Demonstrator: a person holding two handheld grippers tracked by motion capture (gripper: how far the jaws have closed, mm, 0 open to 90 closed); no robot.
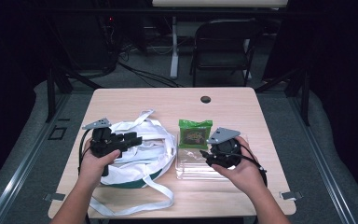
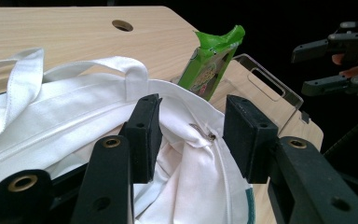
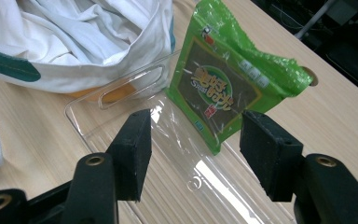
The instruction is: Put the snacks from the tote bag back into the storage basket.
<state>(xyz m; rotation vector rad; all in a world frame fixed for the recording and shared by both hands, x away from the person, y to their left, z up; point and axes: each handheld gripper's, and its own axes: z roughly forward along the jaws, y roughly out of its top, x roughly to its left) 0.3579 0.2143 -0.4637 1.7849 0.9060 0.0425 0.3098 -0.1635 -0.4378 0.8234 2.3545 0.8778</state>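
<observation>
Left side first: my left gripper point(image 1: 131, 138) hangs over the mouth of the white bag point(image 1: 142, 154), jaws roughly half apart. Between them, seen from the left gripper view, is the bag's rim point(image 2: 186, 121) with its small snap, but the pads stand clear of the cloth, so nothing is held. Risk here: if I close now I may pinch a single layer or catch a loose strap point(image 1: 140, 205), and the mouth will fold shut instead of staying open.

Middle: the green snack packet point(image 1: 195, 133) lies on the far end of a clear plastic tray point(image 1: 191, 169), just beside the bag; the tray's handle end point(image 3: 130, 86) is tucked under the bag's edge.

Right side: my right gripper point(image 3: 193, 149) points at the packet point(image 3: 219, 88), jaws wide, empty, both pads short of the packet's near corner. Risks: the foil is slick and flat, so the jaws may slide off or nip only the crimped edge; a low approach could scrape the tray and shove packet and tray together.

In the way: the bag wall between packet and opening. Beyond the desk point(image 1: 121, 100), a folding chair point(image 1: 223, 44) and floor cables, well apart
</observation>
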